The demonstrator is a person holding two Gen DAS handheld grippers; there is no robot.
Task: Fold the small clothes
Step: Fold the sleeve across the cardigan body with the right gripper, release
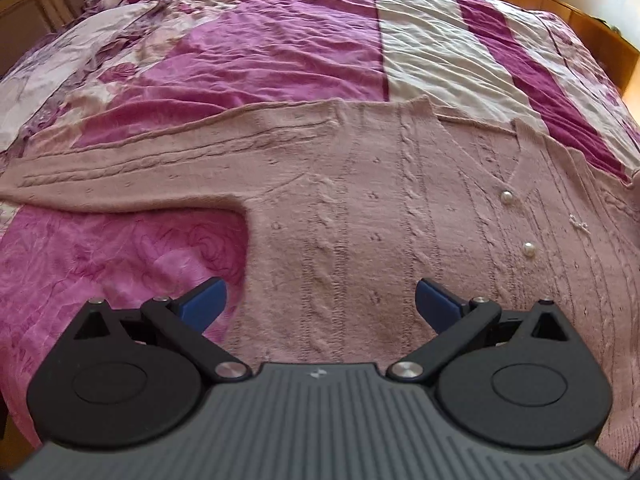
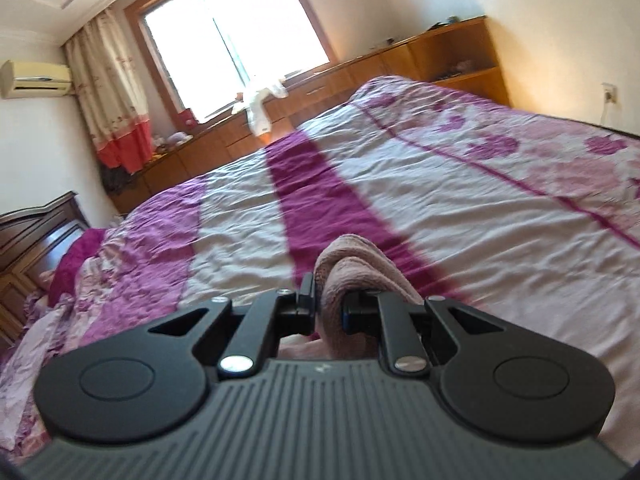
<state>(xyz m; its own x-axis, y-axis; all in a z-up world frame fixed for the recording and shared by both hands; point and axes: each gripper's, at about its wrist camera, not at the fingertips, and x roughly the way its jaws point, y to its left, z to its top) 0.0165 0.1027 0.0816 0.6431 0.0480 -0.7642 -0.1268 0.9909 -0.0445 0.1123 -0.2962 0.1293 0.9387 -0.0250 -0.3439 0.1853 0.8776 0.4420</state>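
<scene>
A pale pink cable-knit cardigan (image 1: 360, 208) with pearl buttons (image 1: 529, 248) lies flat on the bed, its left sleeve (image 1: 132, 168) stretched out to the left. My left gripper (image 1: 320, 300) is open and empty, hovering over the cardigan's lower body near the armpit. In the right wrist view my right gripper (image 2: 329, 304) is shut on a bunched fold of the same pink knit (image 2: 348, 276), held up above the bed. Which part of the cardigan it holds is hidden.
The bed is covered by a purple, magenta and white patterned quilt (image 1: 280, 40), which also shows in the right wrist view (image 2: 440, 200). Wooden cabinets (image 2: 360, 76) run along the far side under a window (image 2: 236, 36). A dark headboard (image 2: 36, 232) stands at left.
</scene>
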